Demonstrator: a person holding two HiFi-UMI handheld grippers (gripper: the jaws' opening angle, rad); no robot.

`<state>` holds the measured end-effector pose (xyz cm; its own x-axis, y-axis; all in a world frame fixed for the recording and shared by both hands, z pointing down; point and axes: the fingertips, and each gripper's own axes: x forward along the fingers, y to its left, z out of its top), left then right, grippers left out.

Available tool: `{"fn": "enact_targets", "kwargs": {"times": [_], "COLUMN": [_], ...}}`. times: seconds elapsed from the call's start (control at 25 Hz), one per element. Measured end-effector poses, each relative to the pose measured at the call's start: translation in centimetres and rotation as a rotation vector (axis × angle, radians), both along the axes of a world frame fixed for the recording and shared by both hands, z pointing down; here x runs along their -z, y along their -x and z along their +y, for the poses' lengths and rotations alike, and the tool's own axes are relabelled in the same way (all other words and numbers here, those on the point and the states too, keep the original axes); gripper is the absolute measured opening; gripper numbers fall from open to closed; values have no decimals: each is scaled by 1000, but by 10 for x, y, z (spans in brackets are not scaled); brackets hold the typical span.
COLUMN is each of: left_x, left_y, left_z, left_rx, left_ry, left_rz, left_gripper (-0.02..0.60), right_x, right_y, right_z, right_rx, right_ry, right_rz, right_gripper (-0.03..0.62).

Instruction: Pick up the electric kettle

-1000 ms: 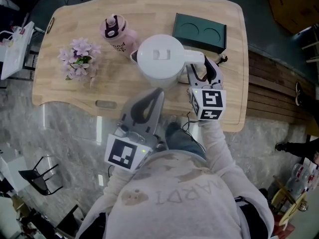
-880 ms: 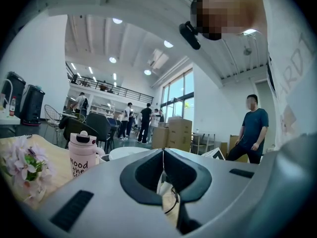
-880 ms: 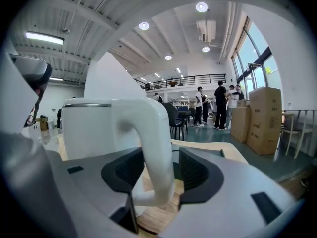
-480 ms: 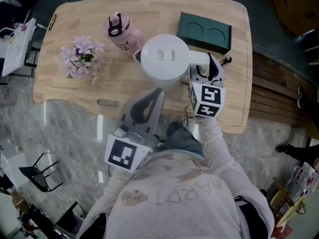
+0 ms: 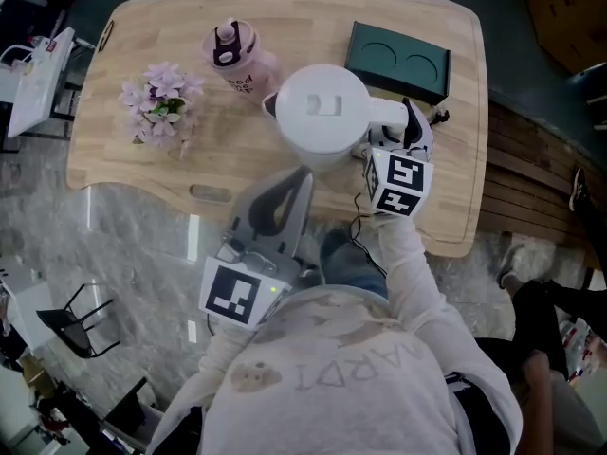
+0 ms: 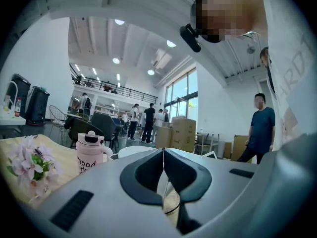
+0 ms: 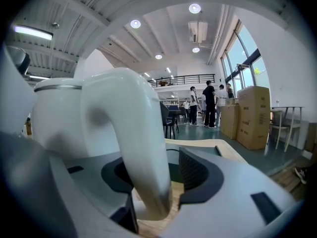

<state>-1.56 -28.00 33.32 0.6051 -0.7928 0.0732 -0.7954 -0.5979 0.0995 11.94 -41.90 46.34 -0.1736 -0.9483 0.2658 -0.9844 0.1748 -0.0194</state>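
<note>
Standing on the desk [image 5: 285, 8], the electric kettle [image 5: 321, 112] shows only its white lid from the head view; its base and whatever it sits on are hidden beneath it. Its handle [image 5: 379, 112] points toward the right hand-held gripper [image 5: 392, 131]. In the right gripper view the handle [image 7: 138, 148] stands between the parted jaws. A sliver of gap shows beside the ribbed right pad [image 7: 194, 170], while the left pad is hidden behind the handle, so contact there cannot be made out. The kettle's body [image 7: 64, 118] is cut off at that view's left edge.

The left hand-held gripper [image 5: 302, 178] sits just on the near side of the kettle, jaws pressed together on nothing [image 6: 163, 155]. Its own grey body blocks most of the kettle in its view.

Beyond the kettle lies a dark green box [image 5: 398, 60]. A pink bottle [image 5: 234, 57] stands just to the kettle's left, and a bunch of pale flowers [image 5: 159, 102] farther left.
</note>
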Motion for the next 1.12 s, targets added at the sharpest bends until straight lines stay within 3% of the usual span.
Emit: {"fn": "enact_targets", "kwargs": {"times": [0.32, 0.48, 0.64, 0.88, 1.12], "left_x": [-2, 1, 0, 1, 1], "left_y": [0, 0, 3, 7, 11], "left_z": [1, 3, 6, 9, 13], "left_rx": [3, 5, 13, 19, 29], "left_ry": [20, -4, 7, -8, -9], "left_rz": [-1, -4, -7, -17, -19], "left_gripper": [14, 14, 14, 14, 14], "right_x": [-1, -1, -1, 14, 15], "right_y": [1, 6, 8, 18, 17], "right_z": [-4, -2, -3, -2, 0], "right_rx": [-4, 15, 30, 38, 27], "right_ry": [-15, -19, -30, -111, -95], "right_rz": [0, 79, 125, 166, 142], "right_gripper": [196, 98, 74, 71, 75]}}
